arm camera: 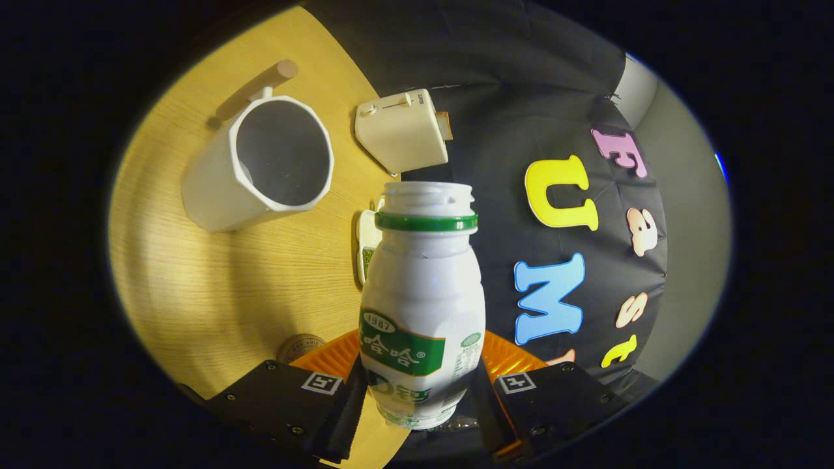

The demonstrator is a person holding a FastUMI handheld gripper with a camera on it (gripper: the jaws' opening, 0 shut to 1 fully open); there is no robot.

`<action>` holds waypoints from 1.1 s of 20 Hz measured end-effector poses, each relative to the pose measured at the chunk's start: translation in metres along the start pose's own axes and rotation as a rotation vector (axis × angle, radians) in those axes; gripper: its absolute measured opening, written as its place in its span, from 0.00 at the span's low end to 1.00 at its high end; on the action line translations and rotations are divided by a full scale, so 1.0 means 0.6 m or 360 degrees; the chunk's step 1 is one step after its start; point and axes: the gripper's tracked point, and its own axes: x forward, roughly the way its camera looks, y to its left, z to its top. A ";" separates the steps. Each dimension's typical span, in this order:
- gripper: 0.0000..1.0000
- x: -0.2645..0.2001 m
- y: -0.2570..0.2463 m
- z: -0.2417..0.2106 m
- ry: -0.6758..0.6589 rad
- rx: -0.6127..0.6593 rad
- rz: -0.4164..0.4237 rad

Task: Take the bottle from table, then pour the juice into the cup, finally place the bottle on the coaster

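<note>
My tongs [422, 397] are closed on the lower body of the white plastic drink bottle [422, 306], one finger pressing each side, just below its green label. The bottle is uncapped, its open mouth above a green collar, and the whole view is rolled, so I judge I have it tipped toward the white mug [257, 166], which sits on the wooden bench [215, 293] beyond the bottle's neck and to one side; the mug looks empty. The bottle should be light and thin-walled, smooth enough to slip and soft enough to dent, so this low, broad grip on the waist suits it if I squeeze gently. Close beside the bottle's base, part of a round cork coaster [301, 347] peeks out. Past the bottle's mouth stands a cream toaster [402, 130] against the black cloth wall.
</note>
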 end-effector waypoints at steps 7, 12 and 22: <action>0.72 -0.001 -0.001 0.011 -0.0016 -0.0165 -0.0030; 0.72 0.004 -0.005 0.024 -0.0032 -0.0253 -0.0062; 0.72 0.003 -0.009 0.030 -0.0038 -0.0402 -0.0088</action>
